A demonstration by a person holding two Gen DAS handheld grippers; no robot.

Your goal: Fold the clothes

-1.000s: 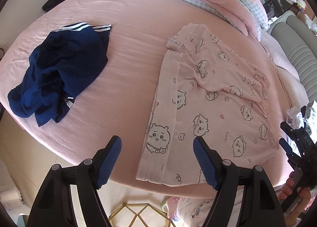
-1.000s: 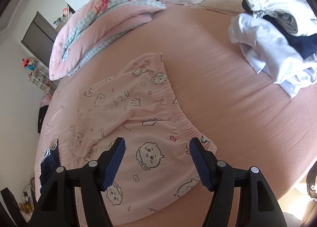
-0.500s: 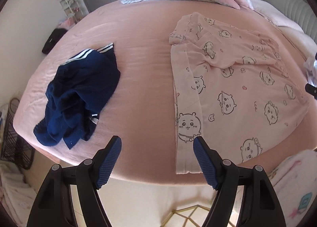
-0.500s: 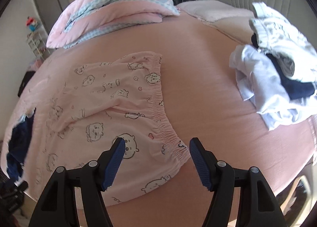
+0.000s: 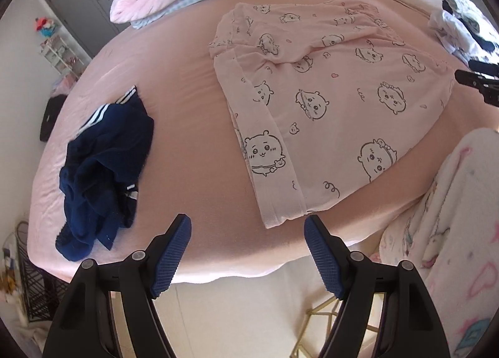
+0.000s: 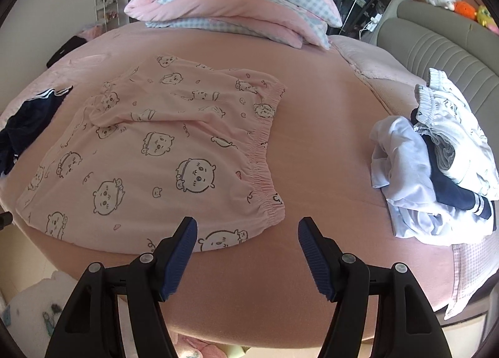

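Pink pyjama trousers (image 5: 327,102) printed with cartoon bears lie spread flat on the pink bed (image 5: 193,83), one leg end near the bed's front edge. In the right wrist view the trousers (image 6: 162,152) show their elastic waistband on the right. My left gripper (image 5: 248,233) hangs open just off the bed's edge, below the leg end, with nothing between its fingers. My right gripper (image 6: 248,233) is open too, close to the waistband's near corner, holding nothing. The right gripper's tip (image 5: 477,80) shows at the far right of the left wrist view.
A crumpled navy garment with white stripes (image 5: 103,164) lies on the bed's left part. A heap of white and navy clothes (image 6: 433,158) sits on the right. A folded pink and checked quilt (image 6: 237,11) lies at the back. A grey padded headboard (image 6: 443,49) stands behind.
Both grippers have swung round and drawn back toward the bed's front edge. The trousers and the other clothes lie as before. Both grippers stay open.
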